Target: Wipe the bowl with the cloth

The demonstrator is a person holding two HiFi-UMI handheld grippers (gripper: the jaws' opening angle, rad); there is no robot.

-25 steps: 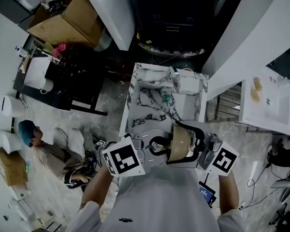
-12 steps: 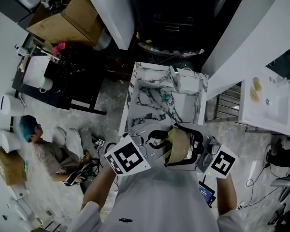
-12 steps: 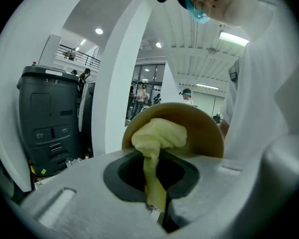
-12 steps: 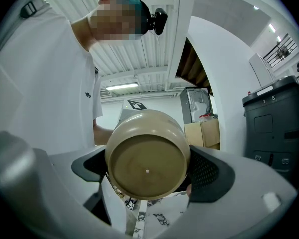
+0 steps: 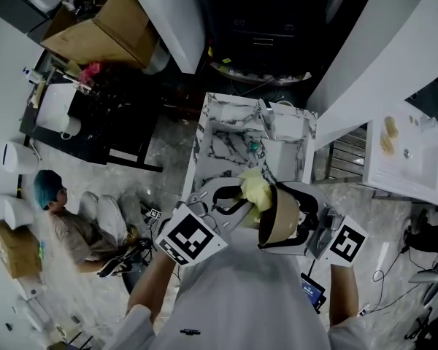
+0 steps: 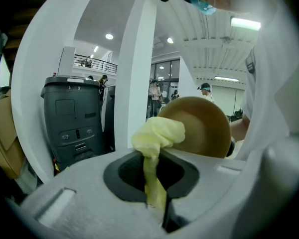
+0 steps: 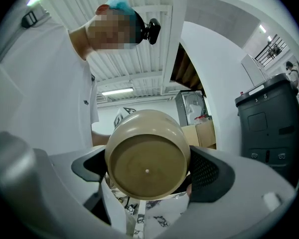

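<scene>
Clamping the yellow cloth (image 6: 157,136) by its tail, the left gripper (image 6: 154,203) has its jaws closed tight on the fabric. The right gripper (image 7: 148,176) grips the tan bowl (image 7: 147,163) across its sides, tilted on edge over the marble table (image 5: 226,152). The cloth's bunched end is at the bowl's mouth.

I'm looking down on a white table (image 5: 217,155) with dark marble veining, standing on a pale veined floor (image 5: 164,148). A white box (image 5: 286,128) is sitting at the table's far right corner. A small teal item (image 5: 253,146) is lying near the middle, just left of the box and nearer; it's too small for me to identify. The left half is lying bare. The near end is hiding behind the held bowl (image 5: 281,216). The right gripper view is showing a strip of the same veined top, low in frame.
</scene>
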